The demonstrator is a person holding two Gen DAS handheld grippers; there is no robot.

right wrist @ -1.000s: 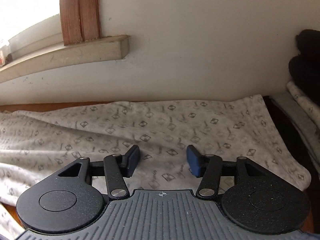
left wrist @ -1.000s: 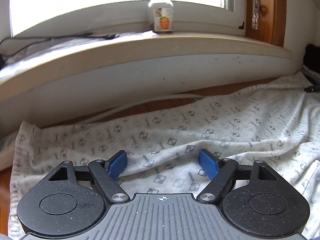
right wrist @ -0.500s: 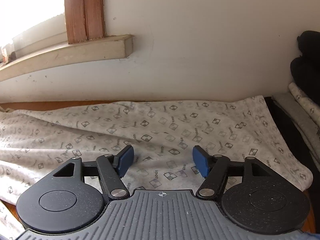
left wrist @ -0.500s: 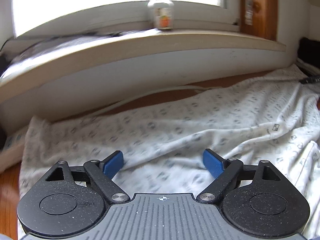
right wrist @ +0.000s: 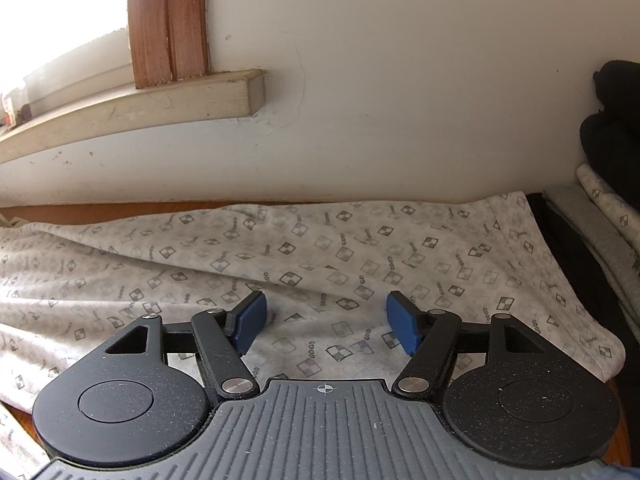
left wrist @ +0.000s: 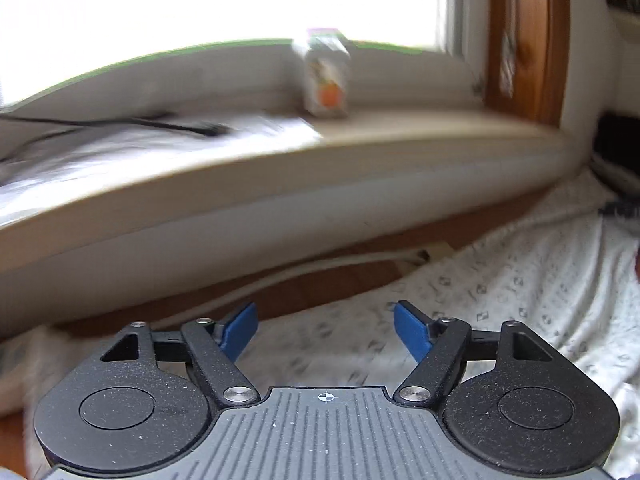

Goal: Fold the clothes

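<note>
A white garment with a small grey check print (right wrist: 320,248) lies spread over a wooden surface along the wall. In the right wrist view my right gripper (right wrist: 325,322) hangs open just above its right part, nothing between the blue pads. In the blurred left wrist view the same garment (left wrist: 500,292) fills the lower right. My left gripper (left wrist: 325,332) is open over the cloth's far edge, holding nothing.
A windowsill (left wrist: 360,144) carries a small jar (left wrist: 326,76) and a dark cable (left wrist: 152,124). A white cord (left wrist: 340,264) runs along the wooden surface (left wrist: 320,284). Folded grey and patterned clothes (right wrist: 600,232) and a black heap (right wrist: 616,120) are stacked at the right.
Both grippers have opened wider. The left gripper has swung up and left, so less cloth and more windowsill fill its view. The right gripper has barely shifted.
</note>
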